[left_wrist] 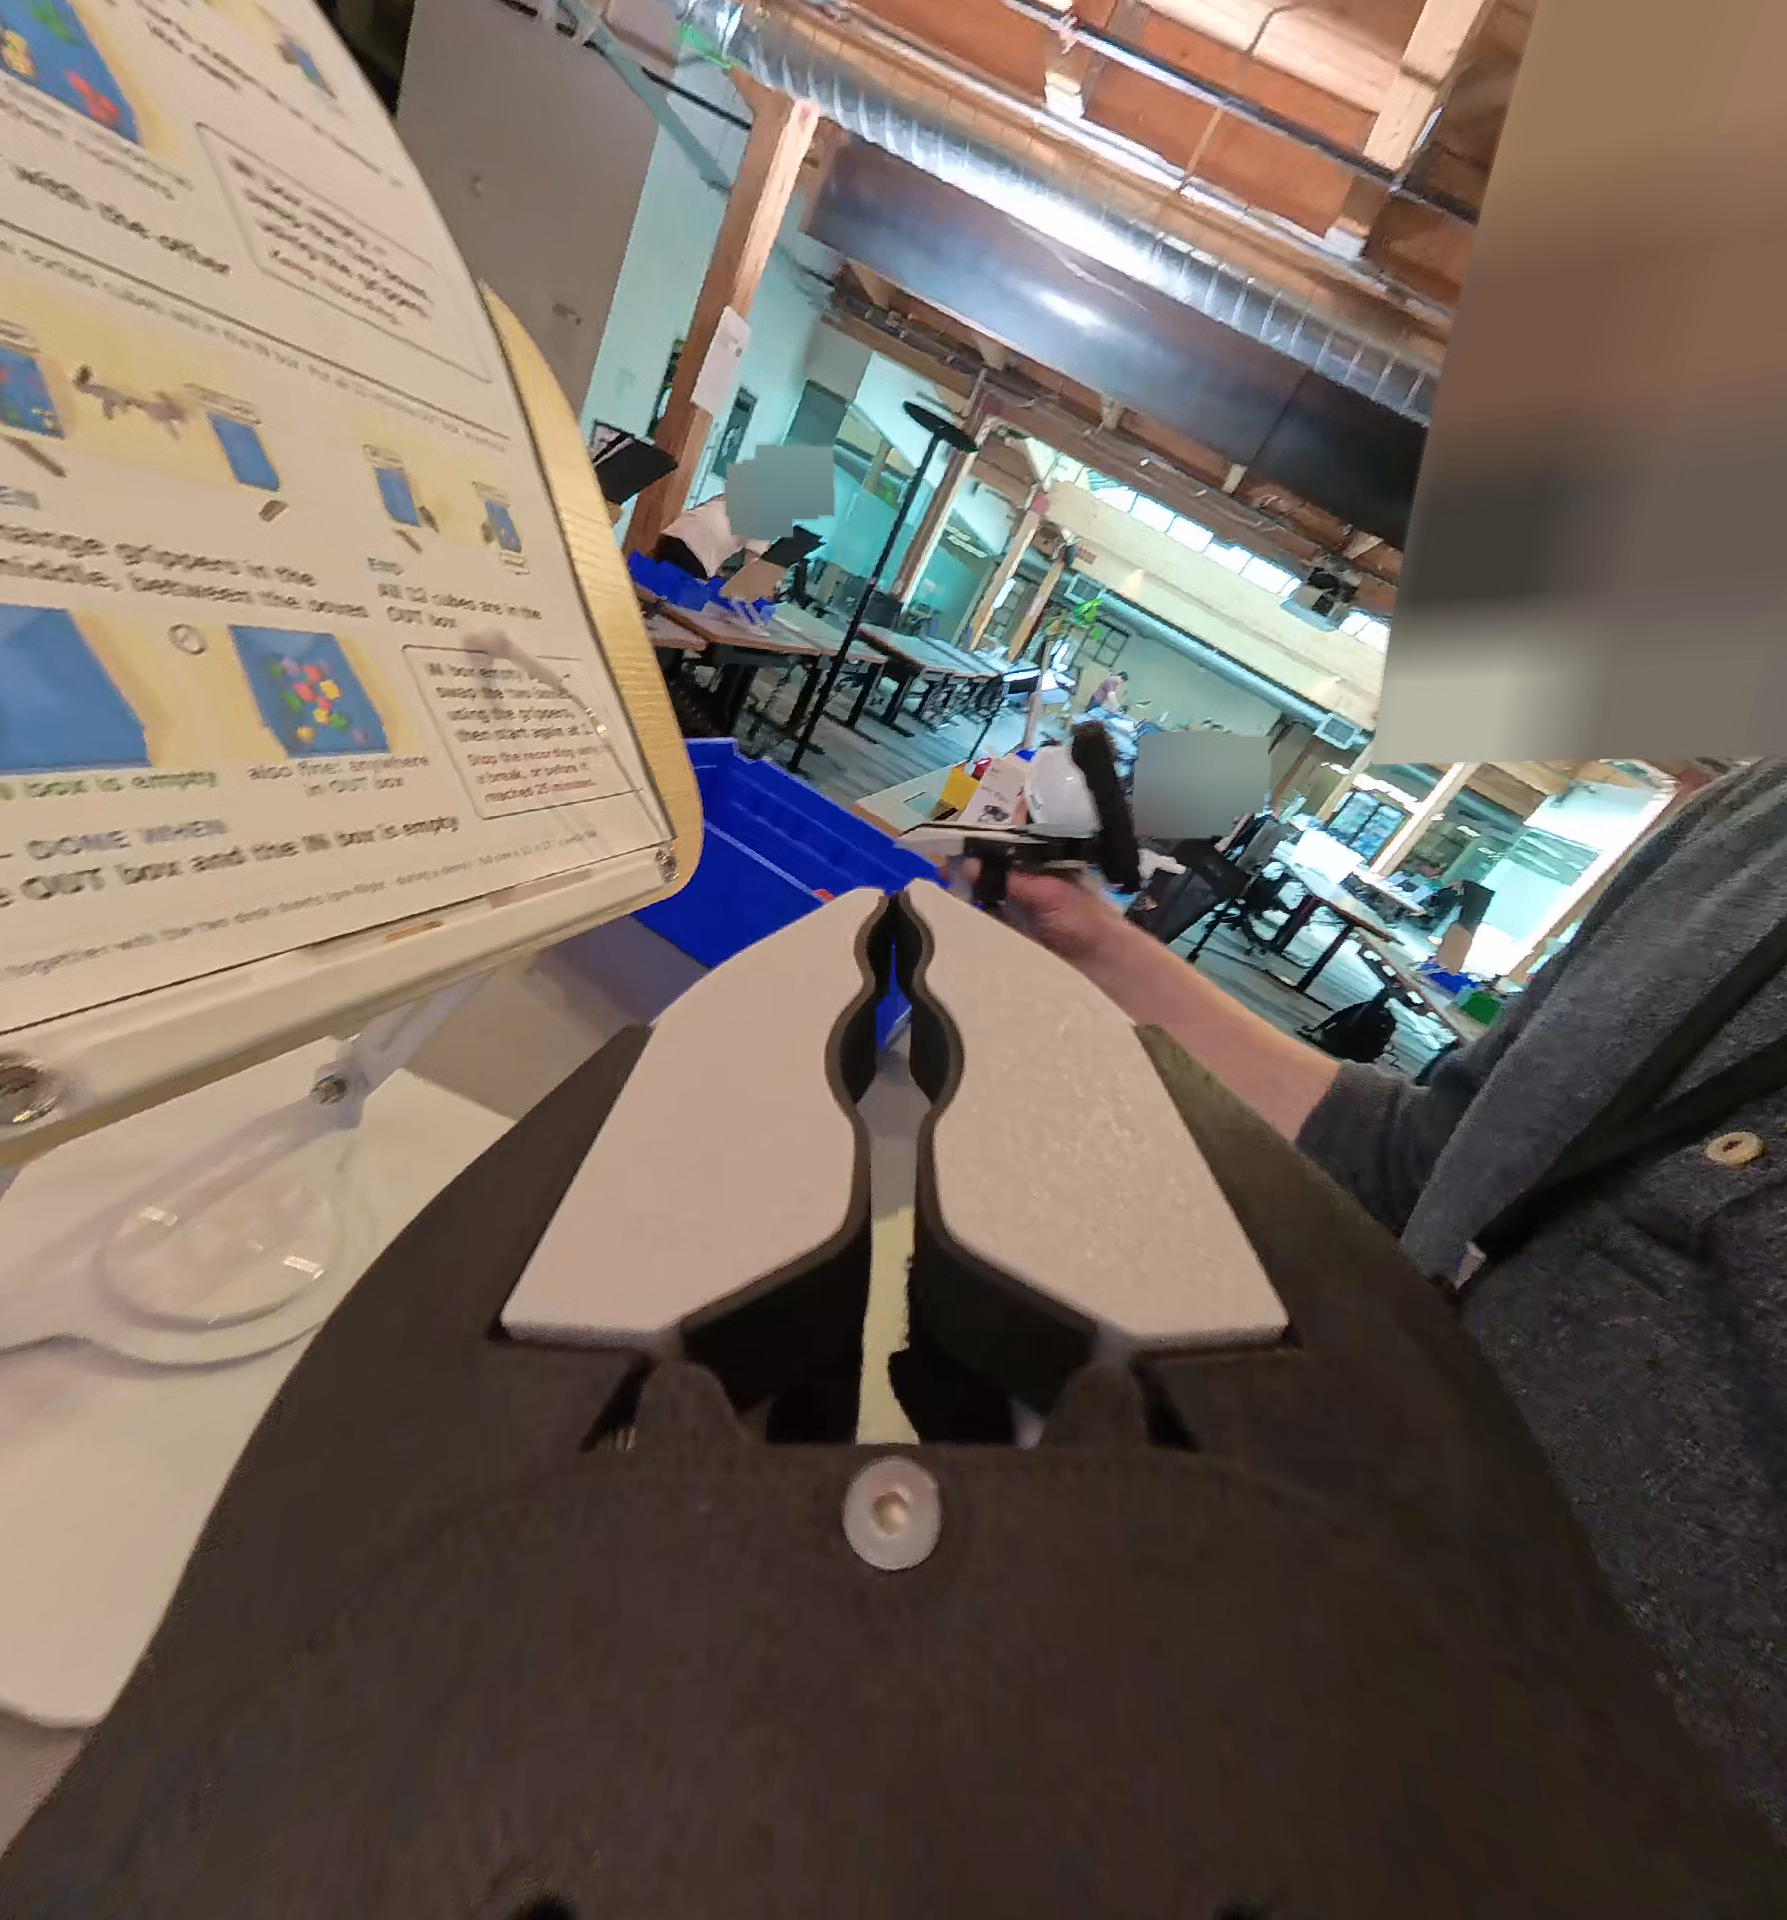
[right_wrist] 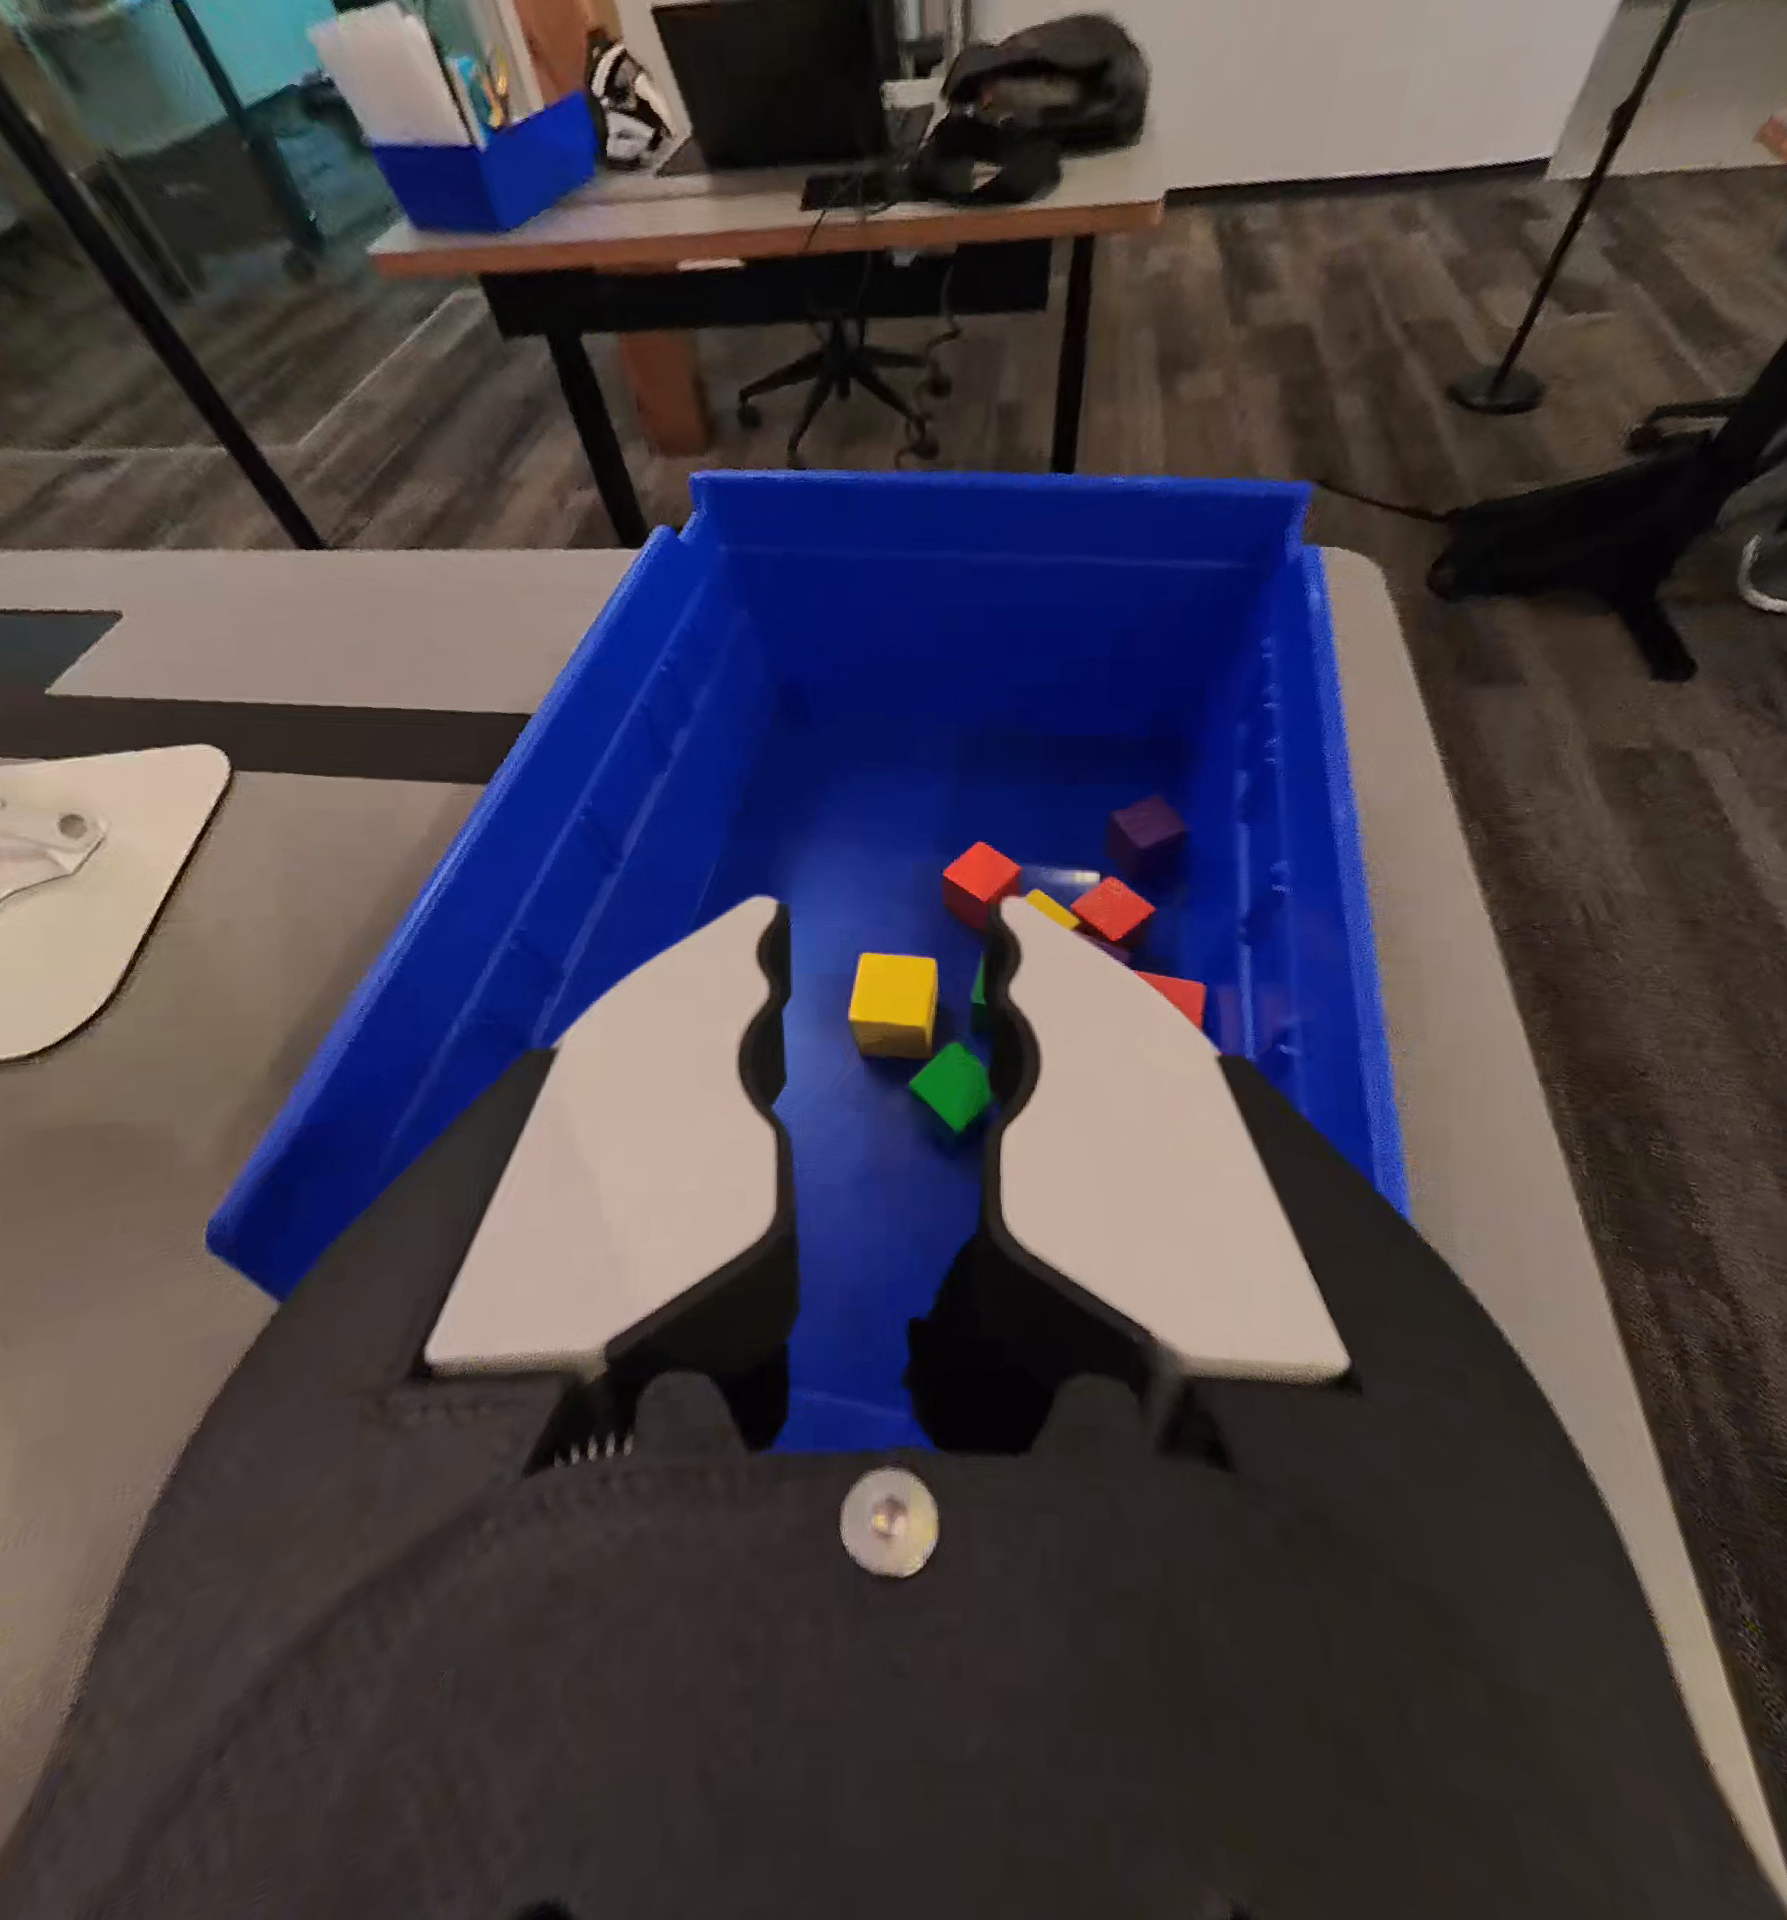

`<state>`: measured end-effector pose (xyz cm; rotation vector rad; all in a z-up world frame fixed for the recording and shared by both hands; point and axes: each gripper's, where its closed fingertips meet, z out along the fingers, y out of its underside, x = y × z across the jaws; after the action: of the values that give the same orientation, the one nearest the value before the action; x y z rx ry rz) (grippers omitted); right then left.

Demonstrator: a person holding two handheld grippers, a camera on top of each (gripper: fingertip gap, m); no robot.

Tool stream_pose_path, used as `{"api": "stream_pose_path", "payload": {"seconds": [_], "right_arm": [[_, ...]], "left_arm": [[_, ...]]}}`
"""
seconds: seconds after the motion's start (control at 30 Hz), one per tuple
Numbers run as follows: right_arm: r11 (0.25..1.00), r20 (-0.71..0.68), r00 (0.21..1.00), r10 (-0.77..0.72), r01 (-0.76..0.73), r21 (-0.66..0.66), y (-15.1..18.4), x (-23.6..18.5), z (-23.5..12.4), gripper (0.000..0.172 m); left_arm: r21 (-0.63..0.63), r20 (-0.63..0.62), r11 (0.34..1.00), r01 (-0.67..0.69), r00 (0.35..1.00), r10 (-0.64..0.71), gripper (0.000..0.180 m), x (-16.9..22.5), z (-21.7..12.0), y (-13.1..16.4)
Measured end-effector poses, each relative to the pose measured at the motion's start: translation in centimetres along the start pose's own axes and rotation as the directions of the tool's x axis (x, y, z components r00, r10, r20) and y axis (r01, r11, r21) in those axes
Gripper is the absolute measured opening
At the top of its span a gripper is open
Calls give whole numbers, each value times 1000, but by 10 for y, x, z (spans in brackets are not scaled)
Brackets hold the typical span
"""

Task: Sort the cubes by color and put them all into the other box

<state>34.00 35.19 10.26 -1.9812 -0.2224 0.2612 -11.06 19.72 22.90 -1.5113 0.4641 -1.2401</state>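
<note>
blue box long axis runs away from camera | right tongs open, bare | left tongs closed, bare

The left gripper is raised and tilted upward, fingertips meeting on nothing. The right gripper points downward, its fingers apart and bare.
</note>
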Motion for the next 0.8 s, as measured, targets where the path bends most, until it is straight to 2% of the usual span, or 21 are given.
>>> {"api": "stream_pose_path", "payload": {"seconds": [0.17,0.27,0.4,0.53,0.6,0.7,0.8], "right_arm": [[1000,-51,999,5,-5,15,8,6,-22,29],[999,-82,997,7,-4,34,10,10,-33,29],[999,-181,983,-37,42,23,15,26,-40,38],[998,-274,961,-46,56,28,16,47,-51,47],[998,-312,949,-44,59,38,15,57,-57,51],[998,-362,931,-52,61,13,20,76,-59,59],[998,-394,917,-61,54,-31,31,92,-56,69]], "left_arm": [[-20,101,1000,21,995,-19,0,-23,-20,7],[-22,220,1000,-4,976,9,0,-43,-40,7],[-56,432,997,-58,899,76,4,-77,-85,0],[-57,654,990,-128,745,134,18,-107,-152,-21],[-79,753,985,-154,639,160,27,-119,-191,-31],[-183,873,961,-206,416,256,40,-136,-257,-42],[-258,932,949,-181,211,294,56,-154,-324,-45]]}}
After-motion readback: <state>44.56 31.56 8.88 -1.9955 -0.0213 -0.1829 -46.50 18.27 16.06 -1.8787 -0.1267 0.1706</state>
